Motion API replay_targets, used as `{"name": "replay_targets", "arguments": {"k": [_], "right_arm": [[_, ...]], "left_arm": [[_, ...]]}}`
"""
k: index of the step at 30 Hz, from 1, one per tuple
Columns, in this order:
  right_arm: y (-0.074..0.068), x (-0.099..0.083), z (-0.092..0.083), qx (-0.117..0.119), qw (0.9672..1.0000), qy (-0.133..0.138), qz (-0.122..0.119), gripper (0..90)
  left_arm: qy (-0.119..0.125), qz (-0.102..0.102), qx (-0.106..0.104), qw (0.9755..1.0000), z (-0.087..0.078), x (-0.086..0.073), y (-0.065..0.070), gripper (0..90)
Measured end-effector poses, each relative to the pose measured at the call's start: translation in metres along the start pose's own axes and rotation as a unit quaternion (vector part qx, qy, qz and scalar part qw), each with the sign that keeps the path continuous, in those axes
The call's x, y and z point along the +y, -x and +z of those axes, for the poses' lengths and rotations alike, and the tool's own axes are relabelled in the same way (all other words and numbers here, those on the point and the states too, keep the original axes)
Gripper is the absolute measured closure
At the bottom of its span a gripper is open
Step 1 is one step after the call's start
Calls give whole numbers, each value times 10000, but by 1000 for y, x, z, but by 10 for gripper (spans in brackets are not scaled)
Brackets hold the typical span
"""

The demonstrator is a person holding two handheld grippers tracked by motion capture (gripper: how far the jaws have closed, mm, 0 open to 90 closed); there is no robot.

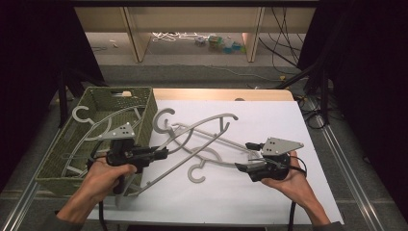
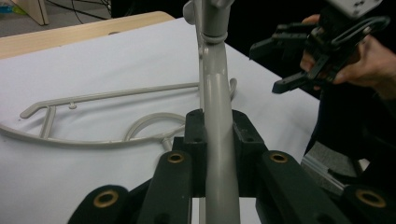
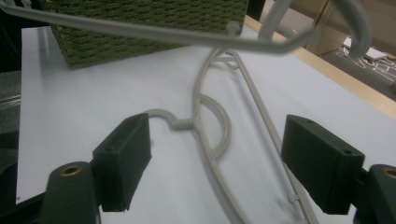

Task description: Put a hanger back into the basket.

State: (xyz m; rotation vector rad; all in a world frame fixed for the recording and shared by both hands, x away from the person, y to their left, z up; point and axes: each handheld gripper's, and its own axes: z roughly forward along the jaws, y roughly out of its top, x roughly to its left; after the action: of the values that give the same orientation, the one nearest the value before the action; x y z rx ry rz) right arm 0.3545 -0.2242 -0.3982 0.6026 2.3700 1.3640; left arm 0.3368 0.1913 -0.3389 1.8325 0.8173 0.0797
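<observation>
Hangers are being moved off the desk: the left claw (image 1: 161,153) clamps one hanger (image 1: 202,131) by its arm near the basket (image 1: 144,103) at the left edge. The right claw (image 1: 246,156), jaws wide and empty, hovers over the flat hanger (image 3: 212,135) mid-desk, lined up to grab it.

hangers (image 1: 202,139): pale grey | basket (image 1: 144,103): woven olive green | table cover (image 1: 269,115): plain white

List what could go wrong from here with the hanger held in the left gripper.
1. The left gripper grips the raised hanger near one end, so it may pivot or slip.
2. Its far end crosses over the hanger lying flat, so the two might snag.
3. It may catch the woven basket close beside it.
</observation>
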Motion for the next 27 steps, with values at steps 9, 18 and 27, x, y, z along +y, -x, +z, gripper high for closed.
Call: {"name": "replay_targets", "arguments": {"k": [9, 18, 27], "right_arm": [[-1, -3, -1, 30, 10000, -21, 4, 241], [-1, -6, 0, 1, 10000, 24, 14, 242], [-1, -7, 0, 48, 10000, -49, 19, 243]], "left_arm": [[168, -141, 201, 9996, -41, 17, -9, 792], [393, -257, 566, 9973, -81, 34, -28, 792], [269, -367, 1052, 9934, -106, 35, -55, 792]]}}
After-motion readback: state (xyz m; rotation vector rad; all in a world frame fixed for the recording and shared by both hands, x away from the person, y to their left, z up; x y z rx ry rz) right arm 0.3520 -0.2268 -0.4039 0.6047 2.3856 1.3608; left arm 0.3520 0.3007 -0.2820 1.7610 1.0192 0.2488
